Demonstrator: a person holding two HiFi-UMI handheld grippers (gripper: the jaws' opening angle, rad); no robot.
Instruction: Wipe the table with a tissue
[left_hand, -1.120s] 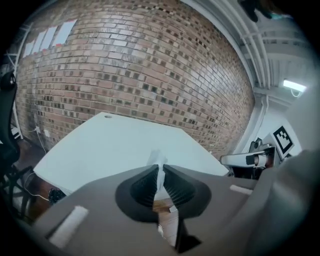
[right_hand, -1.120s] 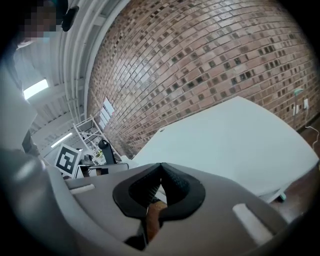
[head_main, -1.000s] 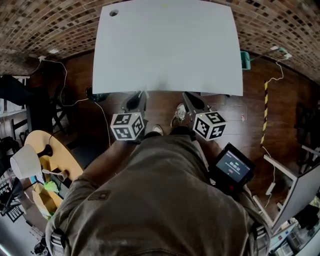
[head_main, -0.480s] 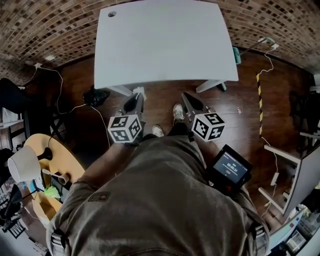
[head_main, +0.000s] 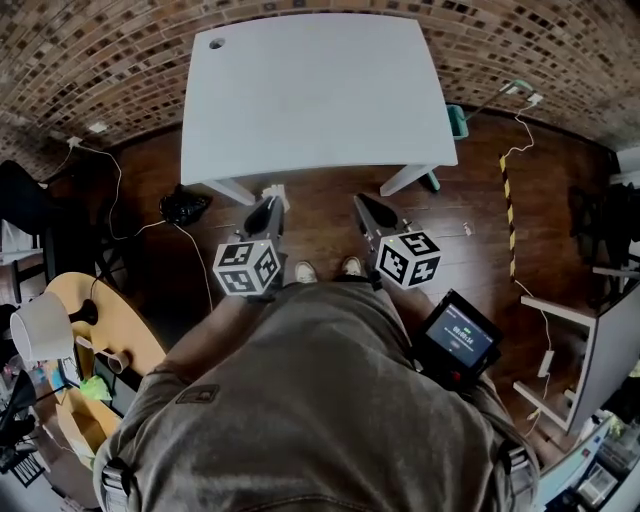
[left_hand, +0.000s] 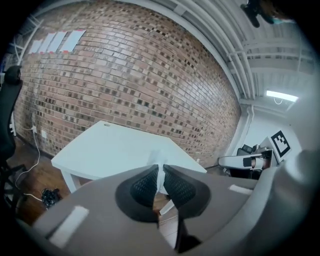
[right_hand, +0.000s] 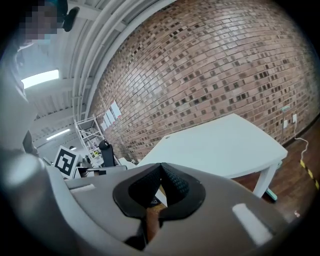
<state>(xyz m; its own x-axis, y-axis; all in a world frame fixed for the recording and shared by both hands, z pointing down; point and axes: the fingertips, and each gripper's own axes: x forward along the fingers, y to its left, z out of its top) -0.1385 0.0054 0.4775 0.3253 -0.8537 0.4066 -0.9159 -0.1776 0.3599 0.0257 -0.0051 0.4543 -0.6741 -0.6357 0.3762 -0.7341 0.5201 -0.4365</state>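
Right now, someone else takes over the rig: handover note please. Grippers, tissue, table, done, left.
Left gripper: shut on the tissue, pinched between its jaws.
Right gripper: shut, empty.
Table: ahead; both grippers hang over the floor short of its near edge, tissue off it.
Done: tissue is gripped; any wiping so far can't be told.
Left: step up, press tissue to the top, wipe.

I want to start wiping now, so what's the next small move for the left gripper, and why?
Probably step in and carry the left gripper forward over the table. Its jaws are pinching the tissue, but it hangs above the floor, short of the table's near edge.
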